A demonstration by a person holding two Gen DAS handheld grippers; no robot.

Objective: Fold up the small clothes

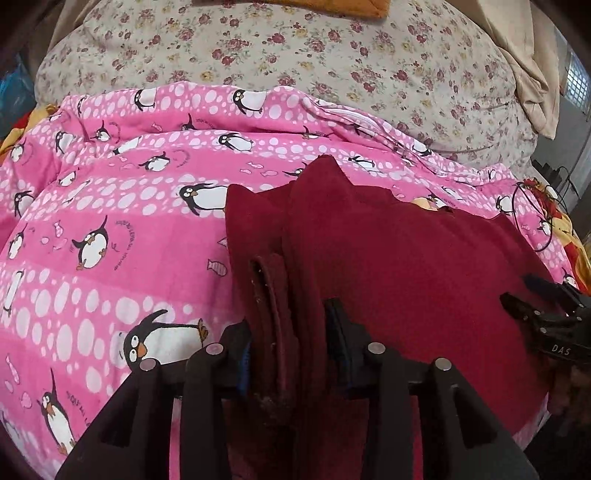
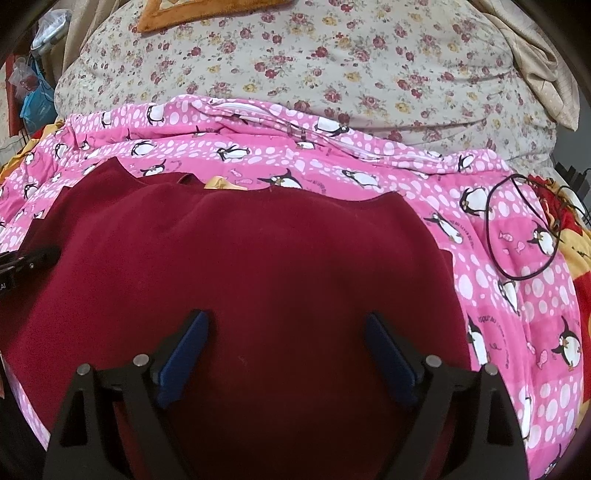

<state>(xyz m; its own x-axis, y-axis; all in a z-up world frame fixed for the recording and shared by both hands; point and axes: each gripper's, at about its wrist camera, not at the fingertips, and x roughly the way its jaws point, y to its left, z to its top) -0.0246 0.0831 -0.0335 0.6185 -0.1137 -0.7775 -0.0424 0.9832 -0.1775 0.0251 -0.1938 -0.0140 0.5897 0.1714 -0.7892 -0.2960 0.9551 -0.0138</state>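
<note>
A dark red garment (image 2: pixel 258 258) lies spread on a pink penguin-print blanket (image 2: pixel 369 173). My left gripper (image 1: pixel 291 332) is shut on a bunched, folded edge of the garment (image 1: pixel 280 266) at its left side. My right gripper (image 2: pixel 286 332) is open, its blue pads (image 2: pixel 184 350) wide apart just above the garment's near middle, holding nothing. The right gripper also shows at the right edge of the left wrist view (image 1: pixel 546 306); the left gripper shows at the left edge of the right wrist view (image 2: pixel 26 258).
A floral bedsheet (image 2: pixel 332 62) lies beyond the pink blanket. A thin black cord loop (image 2: pixel 524 229) lies on the blanket right of the garment. An orange cushion (image 2: pixel 207 11) sits at the far top. A beige cloth (image 2: pixel 543 62) hangs far right.
</note>
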